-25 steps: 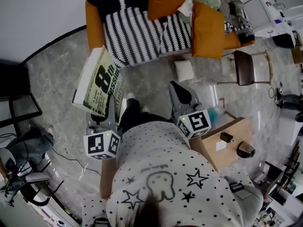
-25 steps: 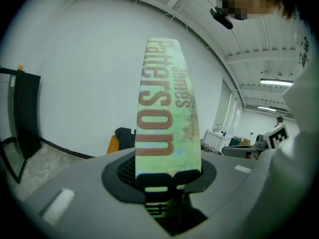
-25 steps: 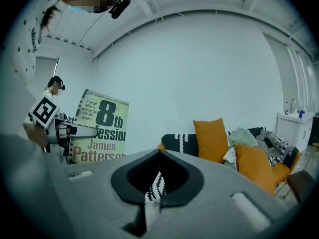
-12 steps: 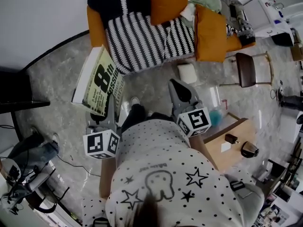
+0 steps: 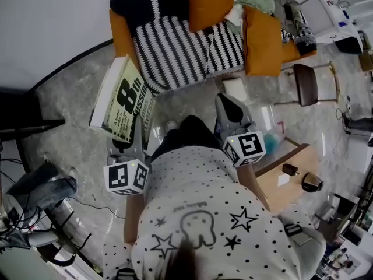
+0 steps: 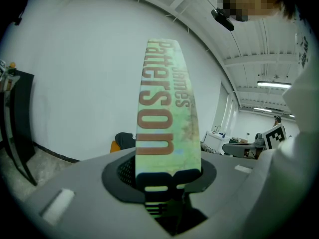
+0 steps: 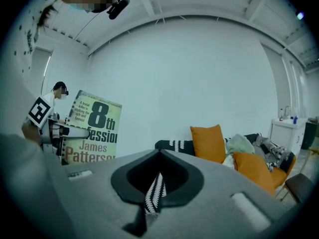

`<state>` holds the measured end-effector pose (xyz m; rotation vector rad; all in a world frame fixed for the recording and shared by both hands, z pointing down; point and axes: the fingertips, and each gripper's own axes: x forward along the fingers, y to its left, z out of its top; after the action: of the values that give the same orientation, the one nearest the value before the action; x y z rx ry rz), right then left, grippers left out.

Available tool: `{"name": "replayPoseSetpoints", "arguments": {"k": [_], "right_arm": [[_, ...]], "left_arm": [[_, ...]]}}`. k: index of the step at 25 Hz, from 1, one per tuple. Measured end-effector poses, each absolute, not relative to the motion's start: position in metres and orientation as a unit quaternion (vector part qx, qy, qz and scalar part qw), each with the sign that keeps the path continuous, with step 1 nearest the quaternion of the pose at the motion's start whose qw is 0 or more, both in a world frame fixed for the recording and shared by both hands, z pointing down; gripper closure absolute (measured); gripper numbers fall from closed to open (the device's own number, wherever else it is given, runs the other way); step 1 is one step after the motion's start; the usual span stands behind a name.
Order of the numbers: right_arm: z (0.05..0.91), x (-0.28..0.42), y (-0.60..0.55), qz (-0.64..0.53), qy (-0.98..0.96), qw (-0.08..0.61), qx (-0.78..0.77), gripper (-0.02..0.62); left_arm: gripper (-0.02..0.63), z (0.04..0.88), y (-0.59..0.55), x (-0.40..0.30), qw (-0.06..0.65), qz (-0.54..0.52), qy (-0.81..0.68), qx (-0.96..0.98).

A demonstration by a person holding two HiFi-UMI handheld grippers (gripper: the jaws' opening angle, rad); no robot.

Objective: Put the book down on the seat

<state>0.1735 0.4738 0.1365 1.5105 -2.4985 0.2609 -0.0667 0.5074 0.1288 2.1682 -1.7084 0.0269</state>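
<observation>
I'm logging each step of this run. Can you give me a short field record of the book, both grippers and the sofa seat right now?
book: upright paperback, held over the floor, off the left front corner of the sofa seat
left gripper: shut on the book near its lower end
right gripper: jaws together, nothing held
sofa seat: black-and-white striped, orange cushions at its right end
task status: book not yet on the seat

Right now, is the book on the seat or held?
Held: the left gripper clamps the book upright above the floor, short of the seat.
</observation>
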Motion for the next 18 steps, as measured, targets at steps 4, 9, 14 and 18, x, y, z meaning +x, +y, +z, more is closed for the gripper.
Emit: {"name": "replayPoseSetpoints", "arguments": {"k": [4,9,14,18], "right_arm": [[0.135,0.178,0.471,0.093,-0.842,0.108,0.521,0.597],[0.137,0.174,0.467,0.093,-0.844,0.113,0.516,0.597],[0.136,0.17,0.458,0.097,-0.846,0.121,0.51,0.597],[0.132,0.167,0.448,0.094,-0.85,0.121,0.504,0.597]], "left_arm": [[0.44,0.13,0.508,-0.068,0.196,0.009,-0.608,0.769],[0.44,0.133,0.507,-0.074,0.203,0.007,-0.615,0.762],[0.44,0.132,0.499,-0.078,0.211,0.006,-0.62,0.756],[0.44,0.129,0.492,-0.078,0.21,0.004,-0.623,0.753]]}}
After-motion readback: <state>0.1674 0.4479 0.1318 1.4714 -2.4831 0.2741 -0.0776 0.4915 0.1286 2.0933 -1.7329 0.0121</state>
